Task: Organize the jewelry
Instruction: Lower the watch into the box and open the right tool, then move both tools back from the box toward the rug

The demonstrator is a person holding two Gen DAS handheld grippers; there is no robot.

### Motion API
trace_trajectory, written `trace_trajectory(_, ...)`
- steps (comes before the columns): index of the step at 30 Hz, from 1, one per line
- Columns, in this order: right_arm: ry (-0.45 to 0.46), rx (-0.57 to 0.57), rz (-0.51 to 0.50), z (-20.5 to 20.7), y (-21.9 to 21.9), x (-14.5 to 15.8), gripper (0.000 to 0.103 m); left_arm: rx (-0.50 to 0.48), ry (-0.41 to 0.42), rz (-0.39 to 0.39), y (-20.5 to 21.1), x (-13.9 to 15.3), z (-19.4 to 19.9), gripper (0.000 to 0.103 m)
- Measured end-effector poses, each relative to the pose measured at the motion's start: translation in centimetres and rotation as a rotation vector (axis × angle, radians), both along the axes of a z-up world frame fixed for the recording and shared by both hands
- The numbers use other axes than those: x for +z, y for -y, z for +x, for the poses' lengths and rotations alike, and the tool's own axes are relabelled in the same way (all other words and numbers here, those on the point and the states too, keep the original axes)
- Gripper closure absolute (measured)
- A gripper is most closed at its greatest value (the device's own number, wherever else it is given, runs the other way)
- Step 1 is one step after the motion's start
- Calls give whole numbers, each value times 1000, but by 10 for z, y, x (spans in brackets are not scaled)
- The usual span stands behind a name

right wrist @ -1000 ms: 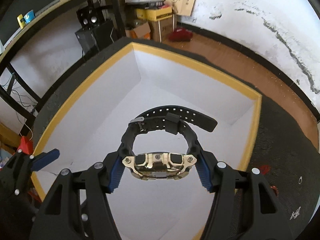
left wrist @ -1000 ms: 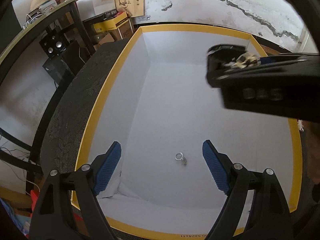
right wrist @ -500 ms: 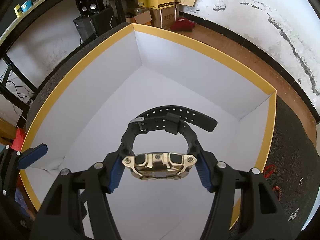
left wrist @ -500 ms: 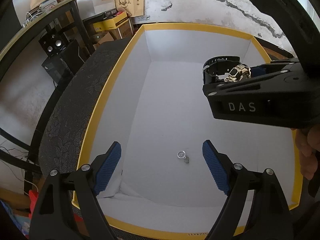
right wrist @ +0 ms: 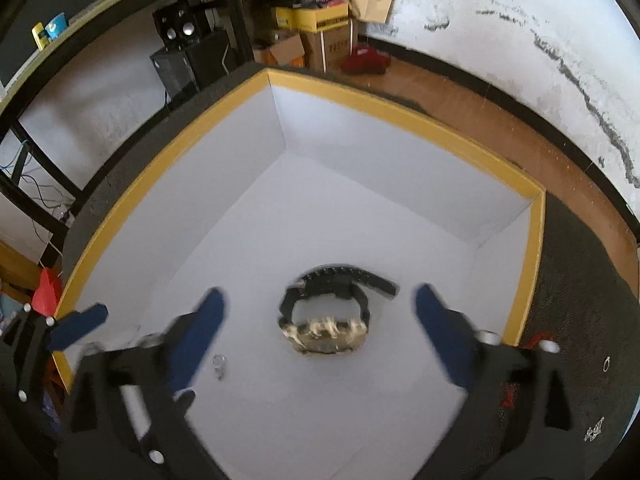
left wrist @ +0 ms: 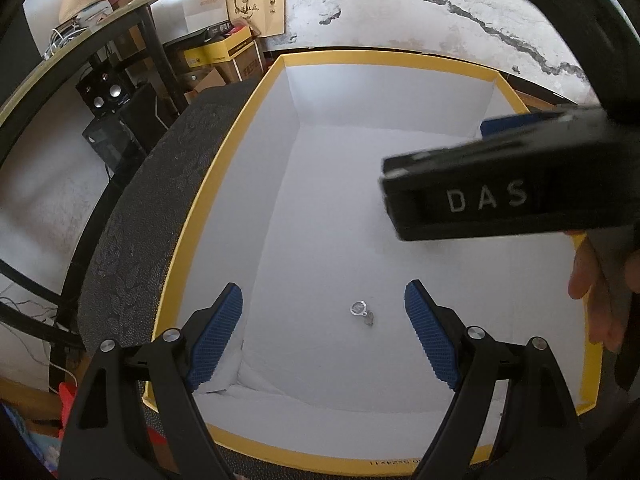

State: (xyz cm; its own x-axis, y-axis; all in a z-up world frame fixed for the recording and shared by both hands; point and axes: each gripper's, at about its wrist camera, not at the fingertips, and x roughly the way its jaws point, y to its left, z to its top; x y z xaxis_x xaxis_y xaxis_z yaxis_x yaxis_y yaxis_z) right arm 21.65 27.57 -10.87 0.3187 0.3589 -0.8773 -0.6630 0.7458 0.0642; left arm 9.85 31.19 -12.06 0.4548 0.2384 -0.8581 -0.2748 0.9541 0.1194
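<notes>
Right claw point(right wrist: 320, 336) stood wide apart above the box point(right wrist: 400, 114), its blue pads point(right wrist: 202, 332) well clear of the watch point(right wrist: 326, 312) on either side and gripping nothing. The watch sat between and below them, over the white floor of the box toward the right-hand wall. That view was smeared with motion, so I could not tell whether the watch had landed or was in mid-drop; my guess was a release just made.

Left claw point(left wrist: 324, 336) hung apart and empty over the near end of the same box, with nothing between its pads. It looked parked there out of the right claw's way, and also lined up over the small ring point(left wrist: 358, 307), which lay on the white floor between its fingertips but below them, untouched. A tiny dark bit lay touching the ring; too small to name.

The watch: chunky black strap, buckled into a loop with the perforated tail sticking out to the right; gold-toned metal case with dark insets, facing the camera, blurred.

The box was shallow, white-lined and yellow-rimmed, and sat on a dark, patterned table point(right wrist: 580, 280). It seemed to be the collecting place, which would explain both claws working over it. A few small bright pieces point(right wrist: 594, 428) remained out on the table to the right of the box, probably next to gather.
</notes>
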Motion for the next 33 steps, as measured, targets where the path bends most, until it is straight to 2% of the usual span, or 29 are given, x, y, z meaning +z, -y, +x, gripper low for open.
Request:
trace_trajectory(10, 45, 14, 20, -10, 2, 18, 7, -26, 26, 4, 10, 10, -5, 21)
trace_trajectory(18, 116, 6, 32, -16, 17, 40, 7, -23, 42, 17, 15, 15, -5, 20)
trace_trajectory(22, 155, -31, 71, -19, 41, 63, 7, -26, 65, 23, 22, 24, -4, 17)
trace_trajectory(24, 155, -59, 101, -20, 58, 74, 7, -33, 82, 32, 29, 29, -4, 12)
trace_trajectory(27, 165, -110, 131, -28, 98, 91, 7, -54, 98, 51, 45, 36, -4, 9)
trace_trajectory(33, 231, -232, 128, -47, 180, 112, 7, -114, 125, 75, 86, 50, 3, 9)
